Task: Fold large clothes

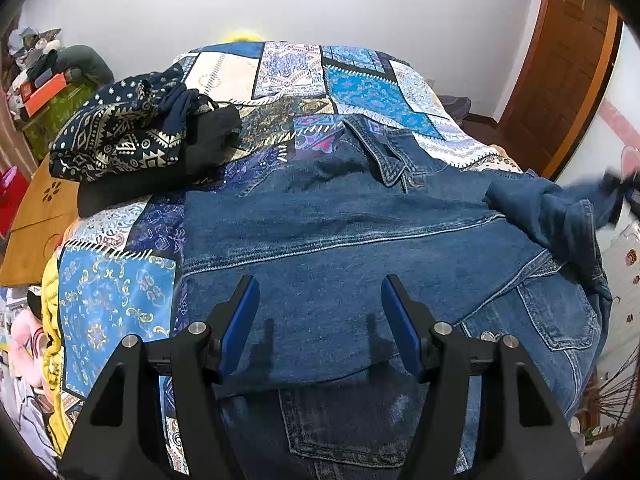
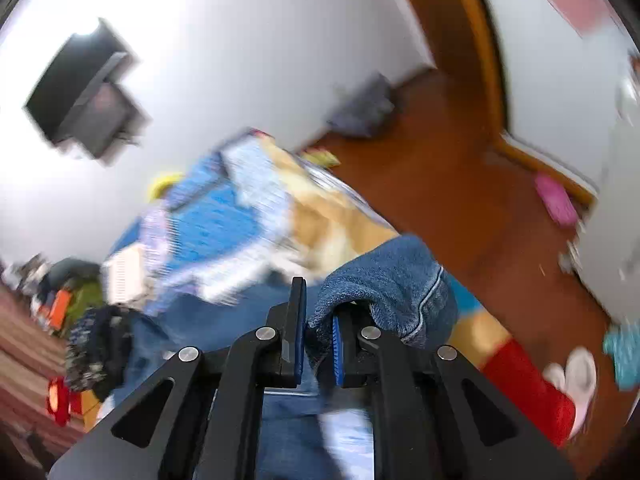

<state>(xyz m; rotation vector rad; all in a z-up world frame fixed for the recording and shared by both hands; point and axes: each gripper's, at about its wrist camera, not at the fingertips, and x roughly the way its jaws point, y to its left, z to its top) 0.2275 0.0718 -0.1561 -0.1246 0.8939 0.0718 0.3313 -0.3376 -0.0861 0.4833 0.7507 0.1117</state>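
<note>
Clearly the denim jacket (image 1: 340, 240) is the job here: it lies spread across the bed, collar (image 1: 390, 160) toward the far wall, on a patchwork bedspread (image 1: 116, 304). It looks heavy and thick, soft enough to bend but stiff at the seams and pockets, so I judge it will drape slowly and hold a crease. The best holds are probably the sewn edges, a cuff or hem, where the cloth is doubled and won't slip. The sleeve (image 1: 552, 204) is lifted off to the side, its end (image 2: 396, 280) pinched by the right tongs (image 2: 318, 336), which are clenched on it. The left tongs (image 1: 318, 312) hang released over the jacket's back, gripping nothing. A pile of dark patterned clothes (image 1: 120, 132) sits farther up the bed.
</note>
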